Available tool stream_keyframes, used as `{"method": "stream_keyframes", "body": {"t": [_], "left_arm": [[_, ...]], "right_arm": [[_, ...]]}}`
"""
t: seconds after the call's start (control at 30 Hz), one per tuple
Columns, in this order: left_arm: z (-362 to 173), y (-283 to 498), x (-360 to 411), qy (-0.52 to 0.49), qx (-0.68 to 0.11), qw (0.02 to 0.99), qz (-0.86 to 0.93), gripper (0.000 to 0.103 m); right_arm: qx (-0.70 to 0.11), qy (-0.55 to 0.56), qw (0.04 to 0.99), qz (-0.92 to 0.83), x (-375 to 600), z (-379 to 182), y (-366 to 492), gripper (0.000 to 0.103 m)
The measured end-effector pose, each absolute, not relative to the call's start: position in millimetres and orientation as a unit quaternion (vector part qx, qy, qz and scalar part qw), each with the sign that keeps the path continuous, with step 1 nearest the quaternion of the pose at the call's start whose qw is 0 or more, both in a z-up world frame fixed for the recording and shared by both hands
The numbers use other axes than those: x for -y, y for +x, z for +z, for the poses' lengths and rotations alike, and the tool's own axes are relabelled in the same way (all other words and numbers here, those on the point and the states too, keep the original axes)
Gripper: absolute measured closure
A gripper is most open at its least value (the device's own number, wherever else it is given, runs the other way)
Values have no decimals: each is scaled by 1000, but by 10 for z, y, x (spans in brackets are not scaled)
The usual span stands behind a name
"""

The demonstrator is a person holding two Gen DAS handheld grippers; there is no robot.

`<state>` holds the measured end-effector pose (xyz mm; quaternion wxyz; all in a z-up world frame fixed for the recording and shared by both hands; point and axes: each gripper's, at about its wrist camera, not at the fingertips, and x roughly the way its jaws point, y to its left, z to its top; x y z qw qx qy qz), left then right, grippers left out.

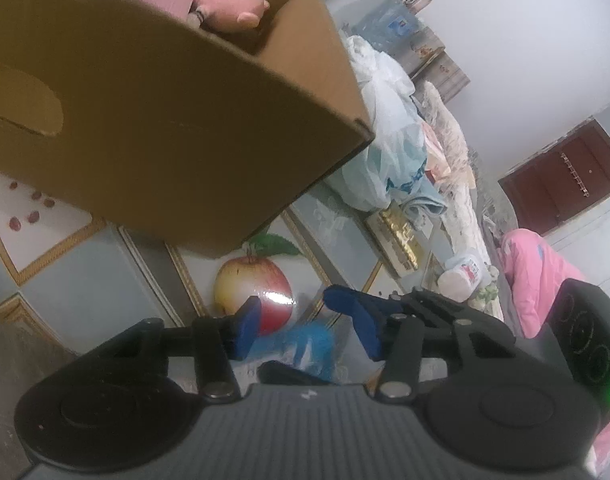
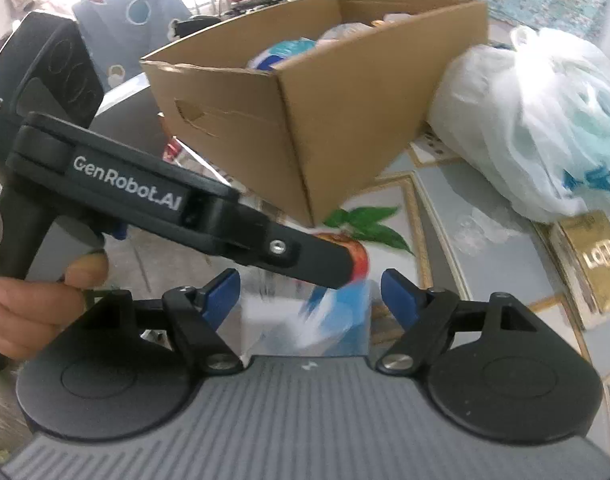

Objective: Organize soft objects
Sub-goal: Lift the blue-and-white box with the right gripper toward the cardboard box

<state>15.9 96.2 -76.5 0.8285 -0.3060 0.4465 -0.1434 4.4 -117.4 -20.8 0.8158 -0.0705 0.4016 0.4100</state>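
Left gripper (image 1: 301,316) around blue soft toy (image 1: 305,344), grip unclear | right gripper (image 2: 309,284) released | one cardboard box (image 2: 345,120) | one plastic bag (image 2: 545,120) | apple-print desk (image 1: 85,280)

Daylight from behind washes out the right view; glare glints on the table (image 1: 279,299); the box (image 1: 165,120) is shadowed; edges bend and blur.

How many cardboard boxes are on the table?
1. The brown cardboard box stands on the table behind the printed apple picture, left of the white plastic bag. Soft toys fill it; nothing suggests another box, though the views are narrow.
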Motion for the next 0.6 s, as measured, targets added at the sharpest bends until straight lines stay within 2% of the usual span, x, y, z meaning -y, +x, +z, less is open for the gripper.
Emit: {"method": "stream_keyframes", "body": {"t": [0.13, 0.37, 0.5, 0.6], "left_arm": [[-793, 171, -923, -303, -449, 828, -143, 59], [-786, 173, -896, -299, -449, 830, -144, 60], [-693, 100, -975, -279, -433, 847, -129, 57], [-598, 2, -1089, -256, -423, 861, -120, 47]], "right_arm": [[-405, -66, 822, 396, 1295, -244, 58, 28], [-407, -62, 823, 392, 1393, -291, 1, 30], [-411, -29, 821, 394, 1478, -290, 43, 30], [-417, 13, 818, 396, 1613, -280, 82, 30]]}}
